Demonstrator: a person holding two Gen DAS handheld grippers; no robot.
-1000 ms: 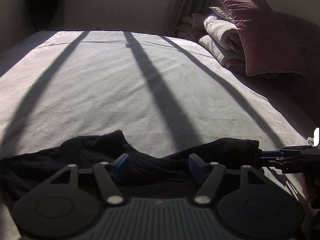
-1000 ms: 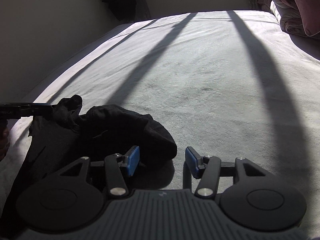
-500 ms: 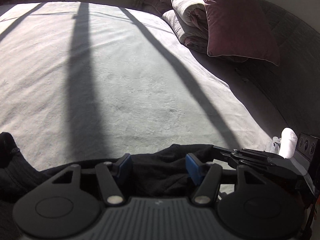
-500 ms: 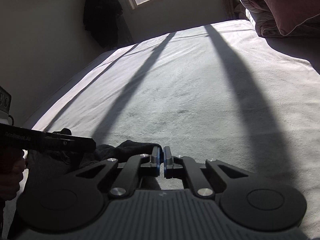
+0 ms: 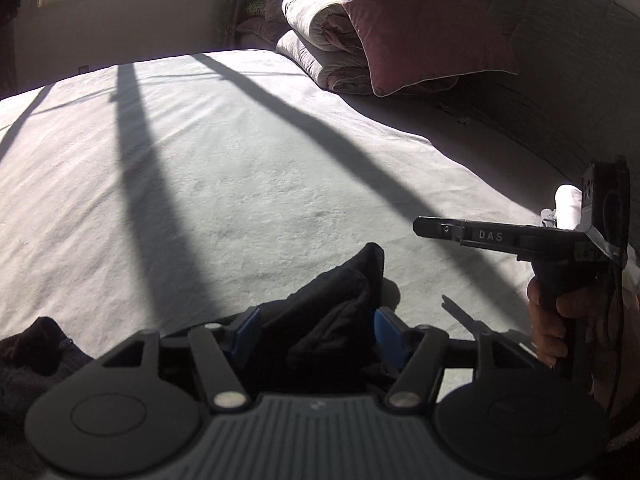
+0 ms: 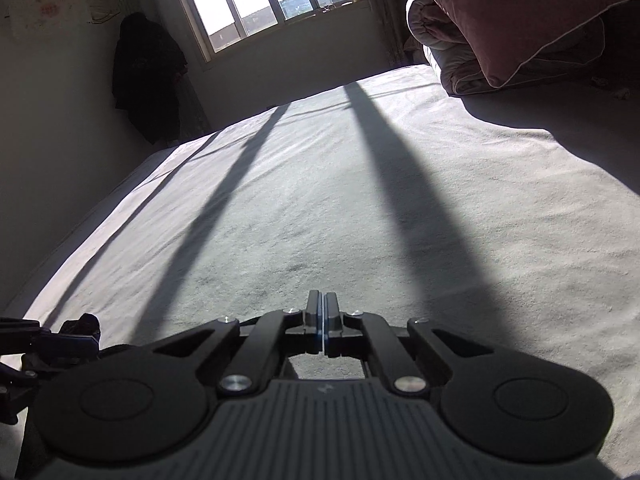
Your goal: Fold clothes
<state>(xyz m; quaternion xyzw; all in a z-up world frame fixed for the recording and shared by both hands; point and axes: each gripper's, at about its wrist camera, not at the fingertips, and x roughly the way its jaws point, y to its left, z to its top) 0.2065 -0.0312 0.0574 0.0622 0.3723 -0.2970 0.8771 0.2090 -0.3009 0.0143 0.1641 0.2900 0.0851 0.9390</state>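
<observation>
The black garment (image 5: 332,312) lies bunched on the pale bed cover (image 5: 224,184), a peaked fold of it rising right between the blue pads of the left gripper (image 5: 318,330). Those jaws have just been opening again and stand apart; the cloth fills the gap, but I cannot tell whether the pads press it. It looks soft, light and limp, so it will likely sag and slide out unless pinched at a doubled edge or hem. The rest of the garment trails off to the left gripper's lower left. The right gripper (image 6: 322,326) is closed with nothing between its pads, hovering above bare cover to the right of the cloth.
</observation>
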